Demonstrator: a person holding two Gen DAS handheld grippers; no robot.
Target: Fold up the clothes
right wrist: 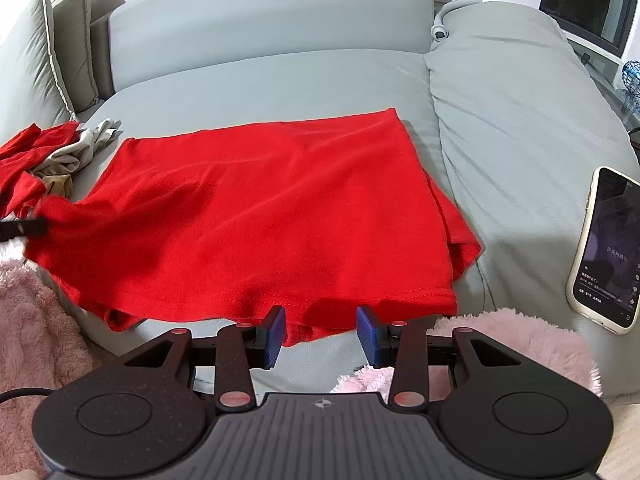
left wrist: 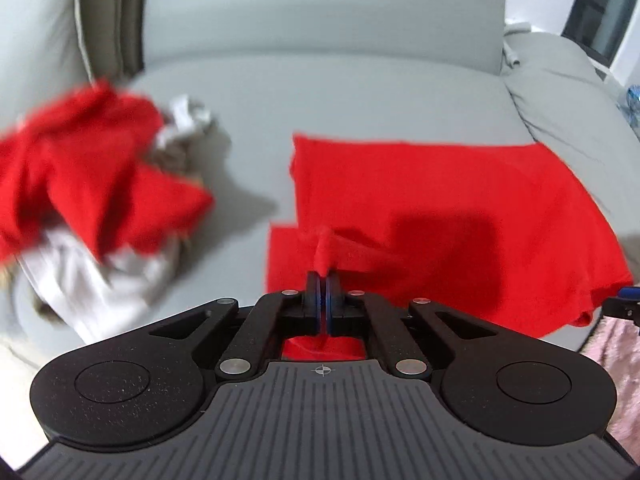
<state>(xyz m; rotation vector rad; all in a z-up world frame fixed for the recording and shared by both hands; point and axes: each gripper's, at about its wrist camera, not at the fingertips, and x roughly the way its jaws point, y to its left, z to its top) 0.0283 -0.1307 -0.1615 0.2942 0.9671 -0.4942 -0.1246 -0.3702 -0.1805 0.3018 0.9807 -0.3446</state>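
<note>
Left wrist view: the left gripper [left wrist: 323,280], jaws closed, pinches a fold of the flat red cotton garment [left wrist: 440,200] spread on the grey sofa seat [left wrist: 320,92].

Right wrist view: the right gripper [right wrist: 320,330] stands half open, empty, at the garment's near hem by the seat's front edge. The fold seems to be starting; next, it likely needs to grip that hem.

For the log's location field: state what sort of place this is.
Most likely a home living room: a grey sofa with cushions, a phone lying on it, and a red garment spread out beside a clothes pile.
</note>
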